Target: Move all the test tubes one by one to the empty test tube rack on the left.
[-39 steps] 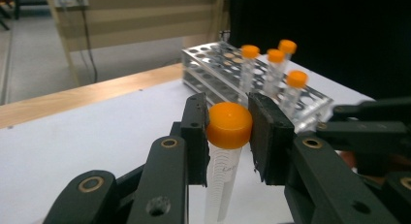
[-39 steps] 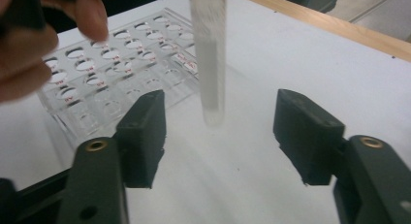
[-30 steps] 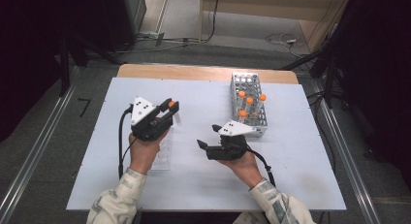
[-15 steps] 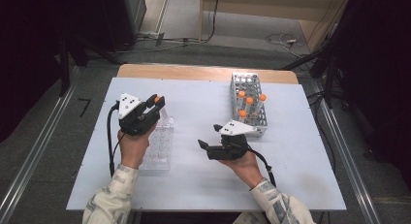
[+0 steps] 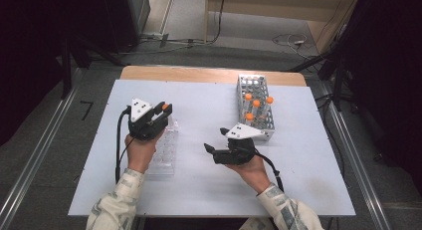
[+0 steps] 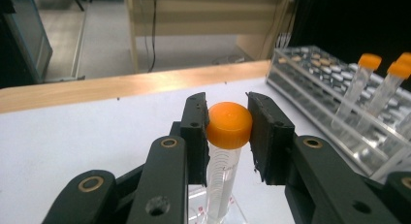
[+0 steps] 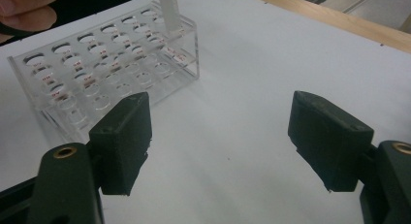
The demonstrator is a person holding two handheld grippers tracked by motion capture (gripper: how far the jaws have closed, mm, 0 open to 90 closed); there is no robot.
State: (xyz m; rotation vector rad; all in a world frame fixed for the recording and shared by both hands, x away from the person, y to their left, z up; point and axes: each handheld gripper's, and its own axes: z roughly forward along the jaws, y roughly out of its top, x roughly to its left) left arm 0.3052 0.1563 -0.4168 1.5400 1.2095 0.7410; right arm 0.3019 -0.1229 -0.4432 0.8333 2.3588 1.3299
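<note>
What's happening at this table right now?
A person works with a claw in each hand. The left claw is shut on the orange cap of a tube, holding it upright over the clear rack, its lower end at one of the holes. The right claw hangs open and empty over the table. More capped tubes stand in the metal rack.

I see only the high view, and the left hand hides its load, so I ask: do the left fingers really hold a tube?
Observer: Yes. The left gripper is shut on the orange cap of the tube.
Operator: Is it in the clear rack?
Observer: The right gripper view shows its lower end in a corner hole of the clear rack.
Operator: And the right gripper?
Observer: The right gripper is open, with nothing between its fingers.
</note>
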